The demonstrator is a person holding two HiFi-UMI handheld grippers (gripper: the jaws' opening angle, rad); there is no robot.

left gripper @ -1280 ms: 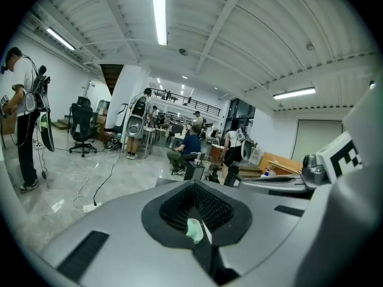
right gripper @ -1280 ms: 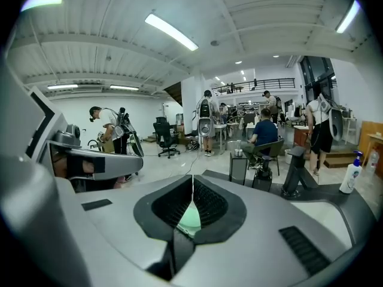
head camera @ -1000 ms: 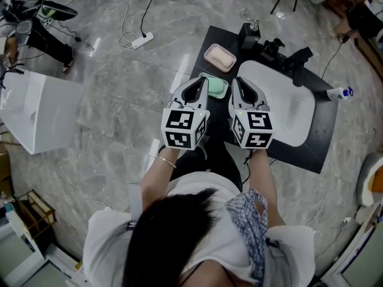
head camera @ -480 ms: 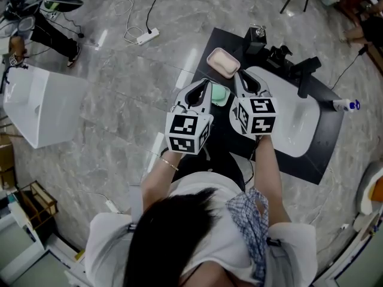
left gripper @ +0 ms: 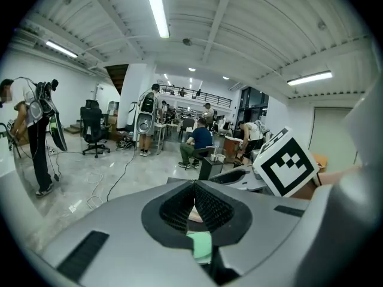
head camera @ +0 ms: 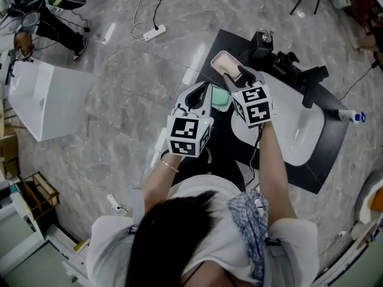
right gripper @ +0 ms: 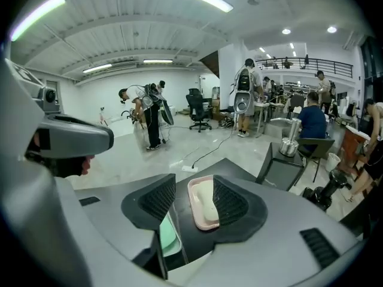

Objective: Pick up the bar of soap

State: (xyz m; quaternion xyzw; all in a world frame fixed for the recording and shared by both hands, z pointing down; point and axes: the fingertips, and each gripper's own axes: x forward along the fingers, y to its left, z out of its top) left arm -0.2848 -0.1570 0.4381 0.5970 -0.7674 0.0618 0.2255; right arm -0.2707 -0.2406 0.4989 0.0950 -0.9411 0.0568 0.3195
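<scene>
A cream bar of soap (right gripper: 206, 203) lies in a pink dish (head camera: 221, 63) at the far left corner of the black table (head camera: 218, 145). My right gripper (head camera: 239, 74) hangs just above the dish's near end, pointing down at it. Its jaws have just been opening and stand apart, with the soap (head camera: 226, 65) ahead in the gap and untouched. In the right gripper view the right gripper (right gripper: 194, 187) frames the dish (right gripper: 196, 213). My left gripper (head camera: 203, 88) is shut and empty, over the near edge of a green dish (head camera: 221, 98). In its own view the left gripper (left gripper: 194, 188) shows pads that meet.
A white sink basin (head camera: 299, 130) with a black faucet (head camera: 312, 78) fills the table's right half. A dark dispenser (head camera: 261, 40) stands behind the pink dish. A small bottle (head camera: 351, 116) lies at the far right. A white box (head camera: 42, 100) and a power strip (head camera: 153, 33) sit on the floor.
My right gripper has moved forward and down to the pink dish, and its jaws have gone from shut to open. The left gripper has shifted a little forward, still shut.
</scene>
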